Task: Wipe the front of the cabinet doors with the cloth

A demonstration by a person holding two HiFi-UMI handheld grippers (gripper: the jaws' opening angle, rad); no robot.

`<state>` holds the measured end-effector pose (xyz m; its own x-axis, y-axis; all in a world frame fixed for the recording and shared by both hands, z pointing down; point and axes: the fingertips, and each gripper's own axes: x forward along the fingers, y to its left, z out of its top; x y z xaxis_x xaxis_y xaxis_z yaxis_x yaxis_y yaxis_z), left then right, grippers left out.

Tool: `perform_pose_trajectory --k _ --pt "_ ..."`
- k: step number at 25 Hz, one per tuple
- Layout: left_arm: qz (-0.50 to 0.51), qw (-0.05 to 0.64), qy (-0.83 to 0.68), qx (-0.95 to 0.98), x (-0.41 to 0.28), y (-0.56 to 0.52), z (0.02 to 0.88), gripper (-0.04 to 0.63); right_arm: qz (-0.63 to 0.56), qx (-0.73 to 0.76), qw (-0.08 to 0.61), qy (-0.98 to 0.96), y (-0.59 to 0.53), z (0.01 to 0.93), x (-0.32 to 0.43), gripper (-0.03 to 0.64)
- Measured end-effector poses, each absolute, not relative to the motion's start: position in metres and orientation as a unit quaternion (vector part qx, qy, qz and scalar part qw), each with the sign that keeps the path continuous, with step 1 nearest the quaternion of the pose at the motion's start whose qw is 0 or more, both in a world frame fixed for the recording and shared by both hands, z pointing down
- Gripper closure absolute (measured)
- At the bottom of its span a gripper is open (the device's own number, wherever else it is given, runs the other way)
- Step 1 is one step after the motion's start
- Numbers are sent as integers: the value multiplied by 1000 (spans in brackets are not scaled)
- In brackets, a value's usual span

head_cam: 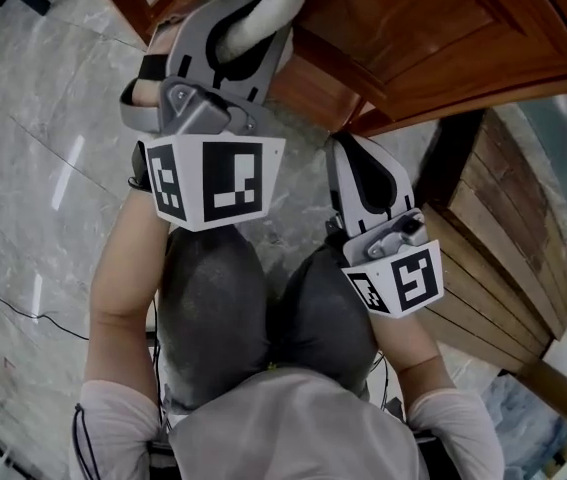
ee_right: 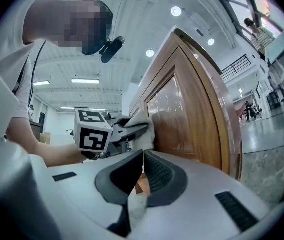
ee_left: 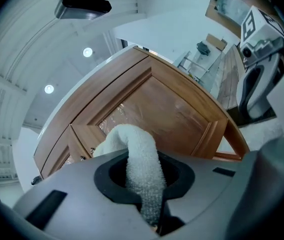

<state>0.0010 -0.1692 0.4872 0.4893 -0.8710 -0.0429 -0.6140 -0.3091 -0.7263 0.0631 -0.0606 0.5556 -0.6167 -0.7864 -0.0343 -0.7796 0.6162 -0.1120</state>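
The left gripper (head_cam: 231, 38) is raised to the cabinet, and its fingers are clamped on the white cloth (ee_left: 143, 170). A thick fold of it runs up through them and bunches at the tips. The right gripper view shows that bunch lying against the lower part of the wooden cabinet door (ee_left: 174, 109), apparently touching the panel. So the cloth is at the door front and the wipe looks to be under way rather than finished.

To the right, the right gripper (head_cam: 355, 158) hangs lower, near the person's knees and just beside the door's bottom edge. Its fingers are pressed together with nothing between them.

The main risk is to the grip. Only a narrow strand of the cloth sits between the left fingers, so a hard drag across the wood could pull it free and drop it to the marble floor (head_cam: 23, 148). If the bunch slides aside, the gripper's hard tips could rub the varnish. The idle right gripper is close enough to knock the door frame if it swings.
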Motion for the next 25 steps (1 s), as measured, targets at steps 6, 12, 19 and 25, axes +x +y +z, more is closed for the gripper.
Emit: perform_pose_trajectory --k 6,12,19,25 --pt "-180 340 468 -796 9 -178 503 523 -39 -446 39 894 -59 554 72 578" --pt "-166 338 450 -810 31 -170 509 523 -37 -455 40 889 -57 553 86 578" --pt "-169 350 403 -829 69 -149 520 523 -38 -463 51 884 -54 550 99 578" --pt "-169 360 367 -841 95 -134 528 523 -34 -467 51 882 -51 547 105 578"
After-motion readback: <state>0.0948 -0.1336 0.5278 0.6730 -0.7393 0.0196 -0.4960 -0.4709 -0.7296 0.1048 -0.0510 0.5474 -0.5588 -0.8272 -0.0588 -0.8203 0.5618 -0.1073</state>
